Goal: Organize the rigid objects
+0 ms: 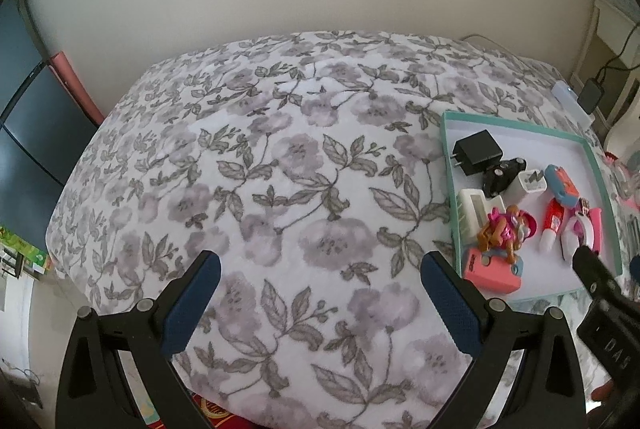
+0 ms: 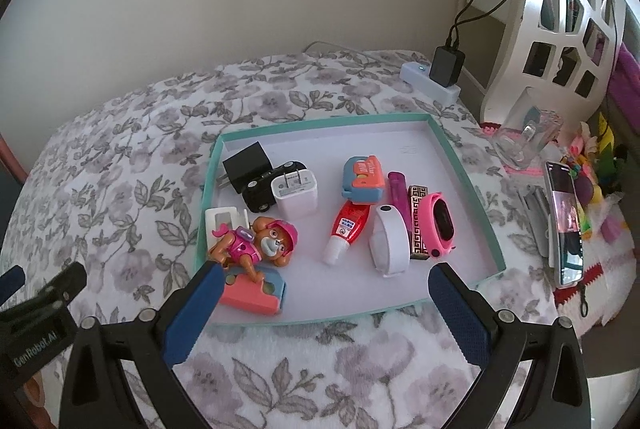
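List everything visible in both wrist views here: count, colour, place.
tray: 1, teal rim, white floor, on the floral bedspread
chargers: 2, black and white, tray's far left
toy car: 1, black, between the chargers
pup figure: 1, pink and brown, near-left, on a pink-and-blue toy
glue tube: 1, red, middle
watches: 2, white and pink, right
phone: 1, propped right of the tray
power strip: 1, white, far edge
left tongs: open, over the bedspread
right tongs: open, at the tray's near edge
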Motion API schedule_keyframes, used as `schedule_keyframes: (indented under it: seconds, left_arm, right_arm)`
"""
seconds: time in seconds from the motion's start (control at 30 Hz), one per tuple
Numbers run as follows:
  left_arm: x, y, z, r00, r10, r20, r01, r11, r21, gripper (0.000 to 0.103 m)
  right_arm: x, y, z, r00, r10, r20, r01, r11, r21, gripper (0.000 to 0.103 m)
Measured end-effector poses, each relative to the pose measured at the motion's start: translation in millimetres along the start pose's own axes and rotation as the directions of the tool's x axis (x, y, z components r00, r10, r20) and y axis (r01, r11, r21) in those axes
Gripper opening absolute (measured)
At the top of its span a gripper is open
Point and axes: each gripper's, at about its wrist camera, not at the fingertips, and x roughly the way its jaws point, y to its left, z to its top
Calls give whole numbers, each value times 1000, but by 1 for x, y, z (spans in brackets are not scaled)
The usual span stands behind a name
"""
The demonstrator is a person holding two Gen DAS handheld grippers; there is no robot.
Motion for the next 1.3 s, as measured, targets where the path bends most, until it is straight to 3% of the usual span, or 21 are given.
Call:
schedule_keyframes:
  seconds: [0.17, 1.3]
  left_arm:
    - [5, 0, -8, 1000, 14, -13, -13, 1000, 27, 100]
    - [3, 8, -4, 999, 28, 26, -28, 1000, -13, 100]
  right_arm:
    - [-3, 1, -1, 1000, 2, 7, -2, 1000, -5, 103]
    - [-1, -1, -1, 1000, -3, 0, 3, 1000, -9, 103]
